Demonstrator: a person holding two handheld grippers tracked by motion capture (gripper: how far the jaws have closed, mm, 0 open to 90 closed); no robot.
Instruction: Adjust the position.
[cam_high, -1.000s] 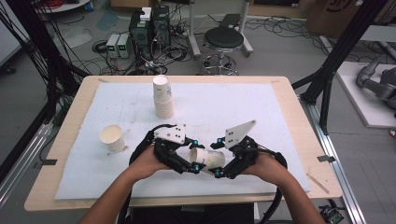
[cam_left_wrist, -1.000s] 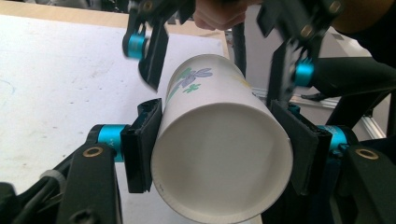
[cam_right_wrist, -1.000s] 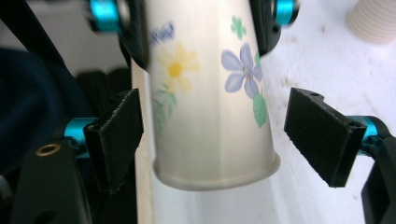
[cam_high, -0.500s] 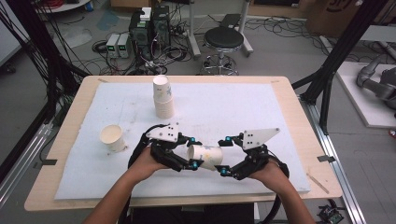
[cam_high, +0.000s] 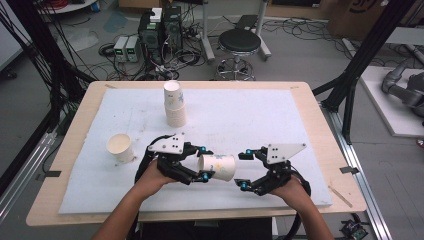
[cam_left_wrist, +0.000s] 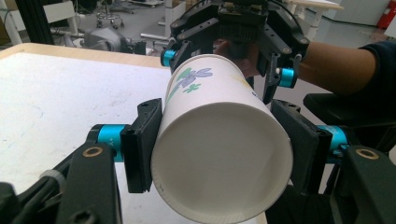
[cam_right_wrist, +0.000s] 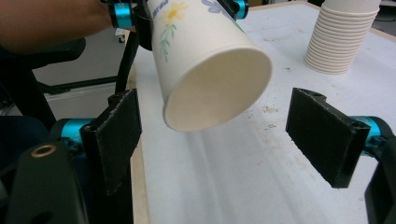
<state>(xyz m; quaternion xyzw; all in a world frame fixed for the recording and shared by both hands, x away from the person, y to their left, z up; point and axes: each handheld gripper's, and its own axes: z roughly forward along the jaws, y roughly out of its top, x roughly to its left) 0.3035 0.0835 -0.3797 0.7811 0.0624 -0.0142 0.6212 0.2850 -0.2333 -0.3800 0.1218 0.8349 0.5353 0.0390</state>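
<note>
A white paper cup with a flower print lies on its side in the air, low over the white mat. My left gripper is shut on it; in the left gripper view both black pads press the cup from either side. My right gripper stands open just right of the cup's free end, not touching it. In the right gripper view the cup hangs ahead of and above the spread jaws of the right gripper.
A tall stack of paper cups stands at the back middle of the mat, also seen as the stack in the right gripper view. One upright cup stands at the left. The wooden table edge rims the mat.
My right gripper has drawn back to the right, away from the cup, with its jaws spread. The left gripper keeps the cup and has shifted slightly left.
</note>
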